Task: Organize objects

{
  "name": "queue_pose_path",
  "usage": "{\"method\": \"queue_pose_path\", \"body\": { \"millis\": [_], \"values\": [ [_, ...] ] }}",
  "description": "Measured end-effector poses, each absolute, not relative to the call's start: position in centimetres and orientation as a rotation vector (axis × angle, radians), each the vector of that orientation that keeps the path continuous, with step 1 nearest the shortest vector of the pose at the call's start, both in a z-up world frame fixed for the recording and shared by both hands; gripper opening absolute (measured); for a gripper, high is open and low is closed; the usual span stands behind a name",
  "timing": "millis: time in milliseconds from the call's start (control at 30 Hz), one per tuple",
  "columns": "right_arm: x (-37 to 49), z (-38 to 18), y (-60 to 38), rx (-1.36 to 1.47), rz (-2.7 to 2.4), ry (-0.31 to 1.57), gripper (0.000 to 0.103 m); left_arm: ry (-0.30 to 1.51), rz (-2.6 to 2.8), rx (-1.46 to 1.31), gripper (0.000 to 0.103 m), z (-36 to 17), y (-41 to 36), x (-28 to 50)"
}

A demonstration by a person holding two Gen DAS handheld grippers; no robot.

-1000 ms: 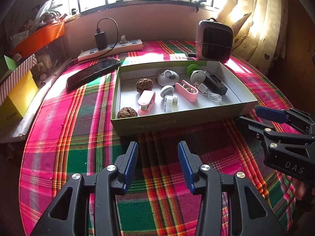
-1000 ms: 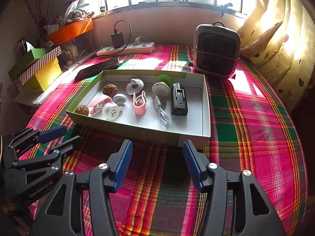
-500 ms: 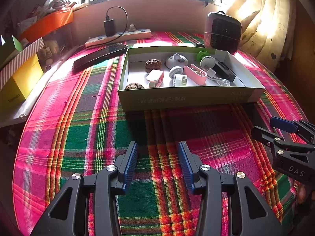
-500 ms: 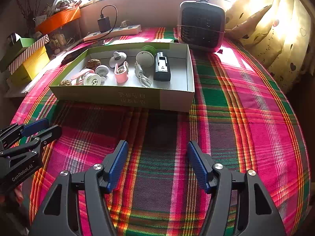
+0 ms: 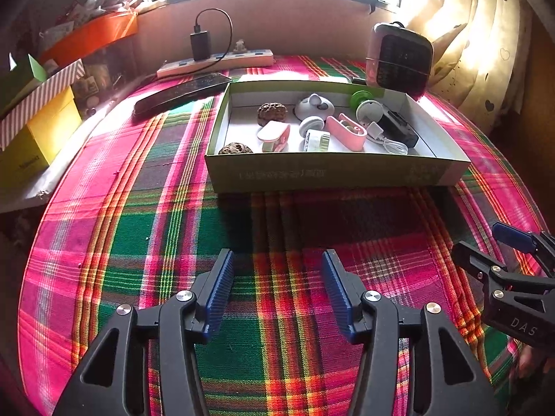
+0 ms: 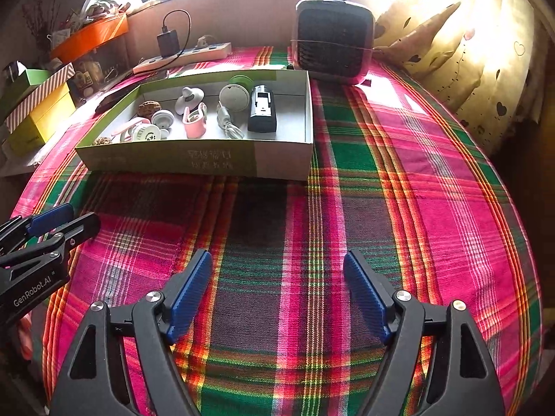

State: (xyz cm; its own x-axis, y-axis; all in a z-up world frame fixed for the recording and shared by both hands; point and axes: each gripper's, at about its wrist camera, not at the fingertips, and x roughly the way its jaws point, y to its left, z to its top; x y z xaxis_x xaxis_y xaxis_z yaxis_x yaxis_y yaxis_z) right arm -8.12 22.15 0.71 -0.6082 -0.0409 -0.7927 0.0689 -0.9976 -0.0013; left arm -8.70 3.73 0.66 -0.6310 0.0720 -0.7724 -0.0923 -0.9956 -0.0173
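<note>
Shallow green-and-white box (image 5: pixel 333 173) at 12 o'clock on the plaid-covered bench (image 5: pixel 138 228), holding two walnuts, pink clips, white round gadgets, a coiled cable and a black device (image 6: pixel 262 112). Left tool (image 5: pixel 275 289) and right tool (image 6: pixel 277 287) both released, empty, over bare cloth. Heater (image 6: pixel 334 40) beyond the box at 1 o'clock.

surface: plaid-clothed table (image 5: pixel 145 228) | on it: shallow box (image 5: pixel 333 173), heater (image 6: pixel 333 38), power strip (image 5: pixel 215 64), dark phone (image 5: pixel 180 92)
</note>
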Motion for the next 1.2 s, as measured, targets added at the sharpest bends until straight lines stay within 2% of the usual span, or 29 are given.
{"method": "queue_pose_path", "body": {
  "millis": [133, 1200],
  "values": [
    [-8.24, 0.67, 22.10, 1.366, -2.762, 0.053, 0.081, 0.046, 2.756, -1.306, 0.055, 0.64, 3.91, -8.72],
    [-8.18, 0.63, 22.05, 1.367, -2.767, 0.051, 0.082, 0.040, 2.770, -1.312, 0.055, 0.67, 3.91, -8.61]
  ]
}}
